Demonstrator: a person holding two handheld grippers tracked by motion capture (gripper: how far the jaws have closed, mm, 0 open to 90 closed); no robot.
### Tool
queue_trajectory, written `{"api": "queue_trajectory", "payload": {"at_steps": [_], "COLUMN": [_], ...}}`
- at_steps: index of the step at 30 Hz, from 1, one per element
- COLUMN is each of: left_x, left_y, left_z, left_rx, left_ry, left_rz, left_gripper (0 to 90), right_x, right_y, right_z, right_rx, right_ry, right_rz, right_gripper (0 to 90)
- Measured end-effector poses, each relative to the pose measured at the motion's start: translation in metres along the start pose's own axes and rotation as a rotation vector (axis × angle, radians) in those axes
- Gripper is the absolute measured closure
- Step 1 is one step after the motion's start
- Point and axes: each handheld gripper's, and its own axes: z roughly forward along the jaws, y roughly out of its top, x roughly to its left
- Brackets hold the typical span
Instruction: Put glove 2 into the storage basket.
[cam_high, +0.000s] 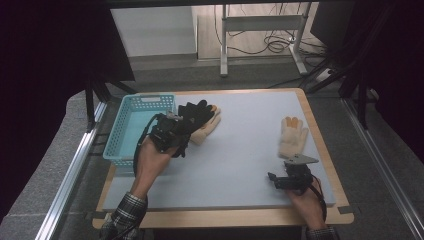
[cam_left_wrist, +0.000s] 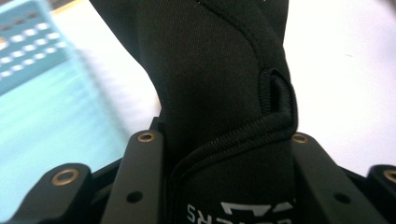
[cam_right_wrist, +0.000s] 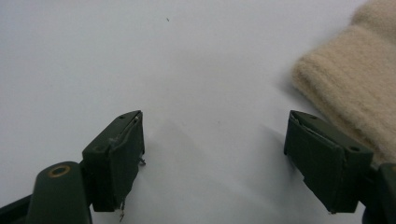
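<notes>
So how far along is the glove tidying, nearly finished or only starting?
Only starting, it seems. Done: nothing yet; the blue basket looks empty. In hand: the left tool is clamped on a black glove, lifted beside the basket. Left: a beige glove lies under the black one, and another beige glove lies near the right tool, whose jaws are open on nothing.

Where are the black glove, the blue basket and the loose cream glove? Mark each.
black glove (cam_left_wrist: 219, 93), left gripper view, on its cuff.
blue basket (cam_high: 116, 134), high view, on its left wall.
cream glove (cam_high: 292, 137), high view, on its palm.

black glove (cam_left_wrist: 219, 93) cuff — white lettering, upside-down, unreadable
</notes>
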Motion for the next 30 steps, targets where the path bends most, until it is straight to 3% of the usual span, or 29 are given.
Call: {"api": "queue_trajectory", "payload": {"at_steps": [5, 16, 24, 30], "left_x": [0.029, 0.084, 0.130, 0.151], "left_y": [-0.006, -0.017, -0.036, -0.042], "left_z": [-0.004, -0.009, 0.010, 0.031], "left_rx": [-0.003, 0.032, 0.133, 0.209], "left_ry": [0.053, 0.168, 0.219, 0.237], "left_rz": [-0.071, -0.173, -0.259, -0.300], "left_gripper": [64.8, 64.6, 63.6, 63.4], "right_x": [0.000, 0.000, 0.000, 0.000], "right_y": [0.000, 0.000, 0.000, 0.000], "right_z": [0.000, 0.000, 0.000, 0.000], "right_rx": [0.000, 0.000, 0.000, 0.000], "right_ry": [0.000, -0.001, -0.001, -0.001], "right_rz": [0.000, 0.000, 0.000, 0.000], "right_gripper": [19.9, 19.8, 19.8, 19.8]}}
